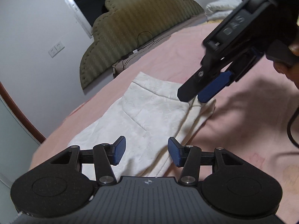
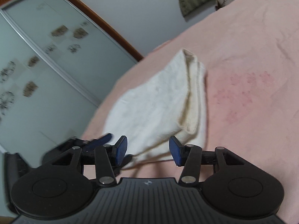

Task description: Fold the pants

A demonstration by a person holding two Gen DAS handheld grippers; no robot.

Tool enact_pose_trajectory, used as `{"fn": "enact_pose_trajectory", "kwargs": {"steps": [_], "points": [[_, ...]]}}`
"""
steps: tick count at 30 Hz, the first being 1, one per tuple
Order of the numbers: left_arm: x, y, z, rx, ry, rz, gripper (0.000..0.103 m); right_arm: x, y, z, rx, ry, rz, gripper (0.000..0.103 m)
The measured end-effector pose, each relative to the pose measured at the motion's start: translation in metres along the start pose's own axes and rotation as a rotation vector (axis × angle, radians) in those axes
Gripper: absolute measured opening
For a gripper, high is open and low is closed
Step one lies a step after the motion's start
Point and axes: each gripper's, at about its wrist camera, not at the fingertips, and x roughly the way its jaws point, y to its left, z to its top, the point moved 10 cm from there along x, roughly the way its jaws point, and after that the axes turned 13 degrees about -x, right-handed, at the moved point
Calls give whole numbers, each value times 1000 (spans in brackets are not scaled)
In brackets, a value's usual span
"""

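Note:
Cream-white pants [image 1: 145,119] lie folded in layers on the pink bed sheet [image 1: 243,123]. My left gripper [image 1: 146,153] is open and empty, just above the near end of the pants. My right gripper [image 1: 198,95] hovers over the pants' right edge in the left wrist view, its blue pads apart. In the right wrist view the right gripper [image 2: 147,152] is open and empty over the near edge of the folded pants [image 2: 158,100]. The left gripper's blurred fingers [image 2: 101,140] show at lower left.
An olive padded headboard [image 1: 134,29] and a pale pillow [image 1: 222,5] are at the far end of the bed. A glass sliding door [image 2: 43,71] with a brown frame stands beyond the bed's edge. The person's hand [image 1: 291,59] holds the right gripper.

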Motion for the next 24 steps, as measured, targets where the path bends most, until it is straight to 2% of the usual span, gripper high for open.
{"fn": "enact_pose_trajectory", "kwargs": {"steps": [5,8,11,12,13,15,19,22,24], "points": [[3,9,-15,16,20,44,57,8,-11,7,74,-57,16,48],[2,18,-23,-11,37,56,53,19,-10,6,46,-38,4,18],[1,21,-25,-45,45,15,34,13,-3,7,6,-58,-8,14],[0,19,-24,-60,46,-9,20,8,0,9,1,-74,-9,13],[-1,17,-22,-68,43,-21,13,2,4,12,-6,-92,-8,13],[-8,11,-16,-61,14,-17,4,-8,13,17,-30,-120,-11,12],[-19,6,-11,-89,-4,-45,2,-17,13,15,-51,-120,-36,12],[-9,1,-22,-96,37,-61,3,-2,-2,-4,-20,-44,-75,12],[2,-2,-31,-93,72,-59,8,4,-6,-11,-18,-12,-90,13]]}}
